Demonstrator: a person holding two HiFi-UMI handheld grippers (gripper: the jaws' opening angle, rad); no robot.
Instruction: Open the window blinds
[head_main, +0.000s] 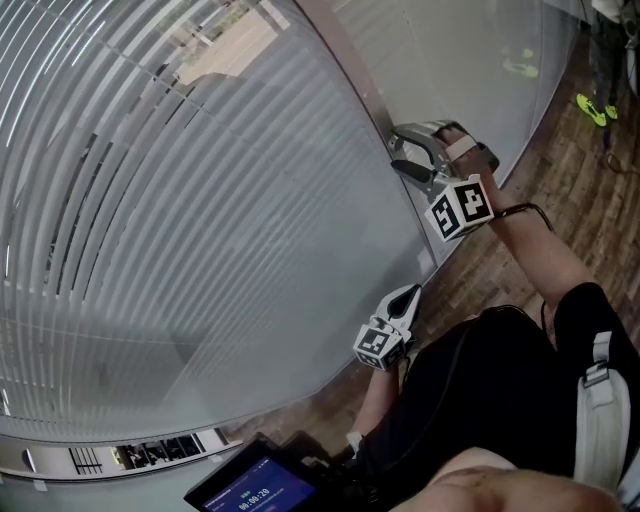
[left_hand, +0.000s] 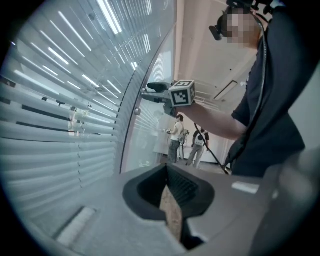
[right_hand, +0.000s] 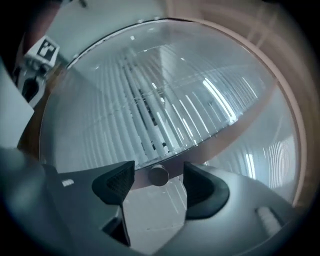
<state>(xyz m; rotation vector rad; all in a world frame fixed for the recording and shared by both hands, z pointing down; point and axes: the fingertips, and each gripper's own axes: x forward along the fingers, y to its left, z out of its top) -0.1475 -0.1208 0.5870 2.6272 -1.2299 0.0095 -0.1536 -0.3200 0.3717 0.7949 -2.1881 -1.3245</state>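
Right jaws: spread wide on the right gripper (right_hand: 158, 187), with the small round knob (right_hand: 159, 176) between the pads and touching neither.
Left jaws: pressed together on nothing; the left gripper (left_hand: 169, 186) hangs low, beside the glass (left_hand: 145, 145).
Knob: mounted on the window frame (right_hand: 240, 125), directly ahead of the right jaws.
Blinds (head_main: 180, 200): beyond the right jaws, behind the glass; slats are partly tilted, with dark gaps and a glimpse of outdoors in places, and close-set elsewhere.
Done: judging by the gaps, a partial opening.
Left: probably gripping the knob and turning it further, until the slats stand edge-on across the pane.
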